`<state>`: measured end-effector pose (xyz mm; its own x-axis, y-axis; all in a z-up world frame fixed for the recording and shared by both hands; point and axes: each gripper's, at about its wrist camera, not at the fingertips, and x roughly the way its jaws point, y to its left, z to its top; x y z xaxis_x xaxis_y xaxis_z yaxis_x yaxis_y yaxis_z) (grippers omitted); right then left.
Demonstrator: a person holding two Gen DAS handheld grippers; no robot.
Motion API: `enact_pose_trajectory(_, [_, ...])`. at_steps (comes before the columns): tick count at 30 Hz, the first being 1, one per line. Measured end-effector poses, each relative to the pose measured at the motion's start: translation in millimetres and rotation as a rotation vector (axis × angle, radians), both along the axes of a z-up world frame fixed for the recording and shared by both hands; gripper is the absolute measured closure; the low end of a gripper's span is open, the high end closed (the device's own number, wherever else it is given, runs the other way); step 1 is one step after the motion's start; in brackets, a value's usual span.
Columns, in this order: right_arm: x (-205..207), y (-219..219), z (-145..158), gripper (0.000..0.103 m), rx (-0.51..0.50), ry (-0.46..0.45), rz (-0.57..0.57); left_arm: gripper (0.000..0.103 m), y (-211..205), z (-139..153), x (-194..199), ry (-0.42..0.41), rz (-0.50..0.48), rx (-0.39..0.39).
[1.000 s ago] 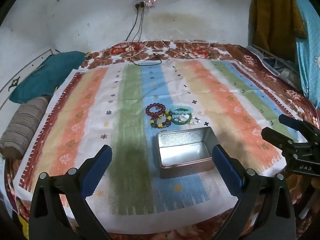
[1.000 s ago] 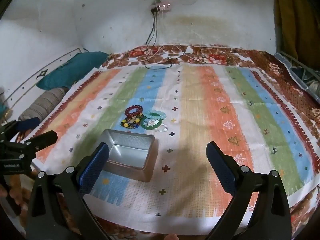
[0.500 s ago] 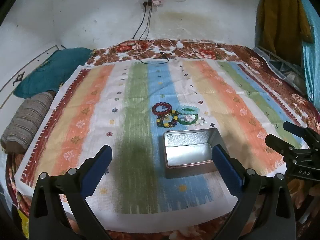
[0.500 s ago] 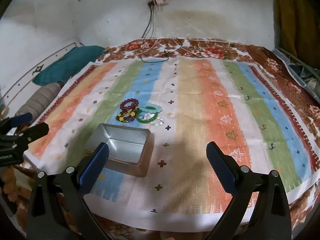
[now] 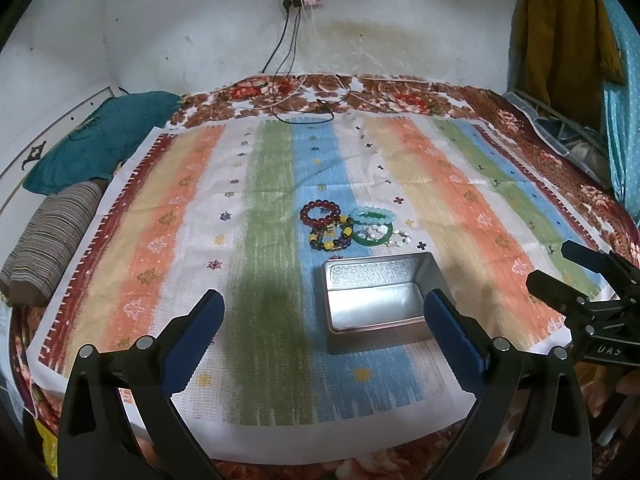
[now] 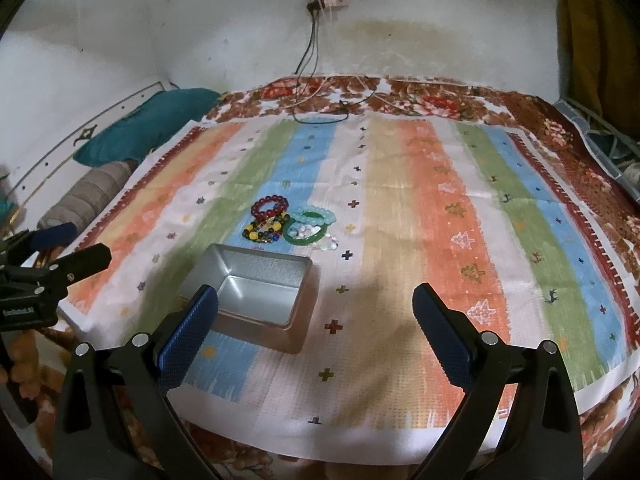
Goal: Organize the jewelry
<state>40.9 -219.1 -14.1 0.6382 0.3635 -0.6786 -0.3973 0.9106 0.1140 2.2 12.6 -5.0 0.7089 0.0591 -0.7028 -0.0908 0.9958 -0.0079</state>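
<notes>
Your left gripper hangs above the near part of the striped cloth, its jaws spread wide and holding nothing; the metal tin sits just inside its right finger in the left wrist view. Your right gripper is likewise released and empty, over the near middle of the cloth, with the tin at its left finger. The tin stands lidless, nothing visible inside. Just beyond its far edge lies the jewelry cluster, pieces touching: dark red bead bracelet far left, multicolour bead bracelet nearer, pale blue bead bracelet and green bangle to the right (small pale beads beside it, too small to identify).
</notes>
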Motion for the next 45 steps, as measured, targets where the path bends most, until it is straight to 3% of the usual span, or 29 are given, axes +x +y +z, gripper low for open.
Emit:
enact_pose_trajectory(30, [17, 8, -5, 0.004, -0.037, 0.021, -0.013, 0.006, 3, -5, 1, 0.011, 0.006, 0.01])
enact_pose_trajectory(38, [31, 13, -2, 0.004, -0.049, 0.031, -0.006, 0.006, 6, 1, 29, 0.04, -0.003, 0.032])
enact_pose_trajectory(45, [56, 17, 1, 0.004, -0.046, 0.05, -0.022, 0.006, 9, 3, 59, 0.078, 0.008, -0.005])
